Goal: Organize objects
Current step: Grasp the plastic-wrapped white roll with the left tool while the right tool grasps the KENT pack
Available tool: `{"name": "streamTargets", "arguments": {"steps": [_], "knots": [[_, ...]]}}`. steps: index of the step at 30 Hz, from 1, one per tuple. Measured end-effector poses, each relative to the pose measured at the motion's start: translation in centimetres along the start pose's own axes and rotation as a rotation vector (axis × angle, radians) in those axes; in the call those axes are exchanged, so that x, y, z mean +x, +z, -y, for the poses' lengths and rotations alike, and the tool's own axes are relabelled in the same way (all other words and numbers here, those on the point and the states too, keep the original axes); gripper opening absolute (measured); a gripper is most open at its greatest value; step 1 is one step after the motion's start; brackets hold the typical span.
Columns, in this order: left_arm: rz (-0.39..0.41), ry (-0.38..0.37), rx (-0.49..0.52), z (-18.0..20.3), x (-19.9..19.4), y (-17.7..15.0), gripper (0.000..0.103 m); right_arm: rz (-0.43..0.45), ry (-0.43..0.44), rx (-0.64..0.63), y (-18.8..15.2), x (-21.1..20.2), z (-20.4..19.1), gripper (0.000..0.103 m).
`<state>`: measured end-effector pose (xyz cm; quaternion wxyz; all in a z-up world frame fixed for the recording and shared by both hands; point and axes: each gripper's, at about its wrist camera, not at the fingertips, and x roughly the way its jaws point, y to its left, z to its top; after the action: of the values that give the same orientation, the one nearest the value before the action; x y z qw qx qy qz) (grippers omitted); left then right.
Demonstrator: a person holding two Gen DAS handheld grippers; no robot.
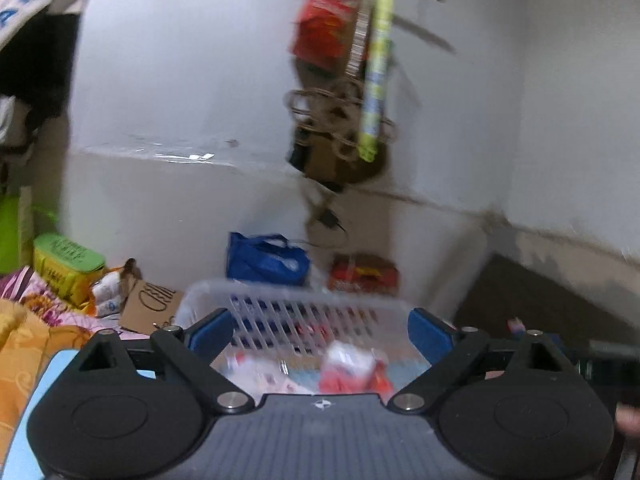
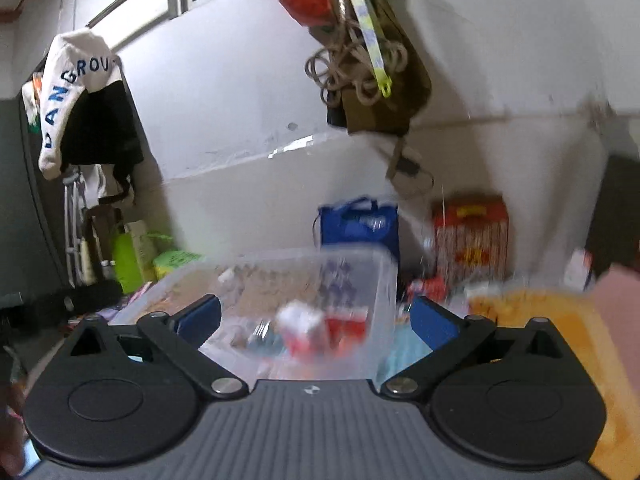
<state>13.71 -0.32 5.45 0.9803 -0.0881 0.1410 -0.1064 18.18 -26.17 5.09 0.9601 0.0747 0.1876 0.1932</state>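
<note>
A clear plastic basket [image 1: 280,300] stands just ahead of both grippers and holds red and white packets [image 1: 352,368]. In the right wrist view the basket [image 2: 372,280] and its packets [image 2: 308,328] are blurred. My left gripper [image 1: 320,332] is open, with the basket's inside between its blue pads. My right gripper [image 2: 316,320] is open and empty, close in front of the basket's near side. Nothing is held.
A blue bag [image 1: 264,258] and a red box [image 1: 364,274] stand at the wall behind the basket. A green-lidded box [image 1: 68,264] and cardboard [image 1: 152,304] lie left. Orange cloth [image 2: 560,320] lies right. Bags and rope [image 2: 360,68] hang on the wall.
</note>
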Motion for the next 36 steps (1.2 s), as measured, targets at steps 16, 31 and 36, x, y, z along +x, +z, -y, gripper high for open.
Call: {"name": "streamTargets", "arguments": {"steps": [16, 31, 36], "knots": [[-0.309, 0.056, 0.114, 1.2, 1.0, -10.9, 0.087, -0.176, -0.081, 0.013, -7.3, 0.2, -0.5, 0.103], [-0.31, 0.145, 0.135, -1.0, 0.7, -12.7, 0.051, -0.259, -0.053, -0.028, -8.8, 1.7, -1.7, 0.103], [-0.298, 0.213, 0.053, -3.7, -0.4, -12.0, 0.051, -0.311, -0.065, -0.08, -9.5, 3.0, -3.4, 0.103]]}}
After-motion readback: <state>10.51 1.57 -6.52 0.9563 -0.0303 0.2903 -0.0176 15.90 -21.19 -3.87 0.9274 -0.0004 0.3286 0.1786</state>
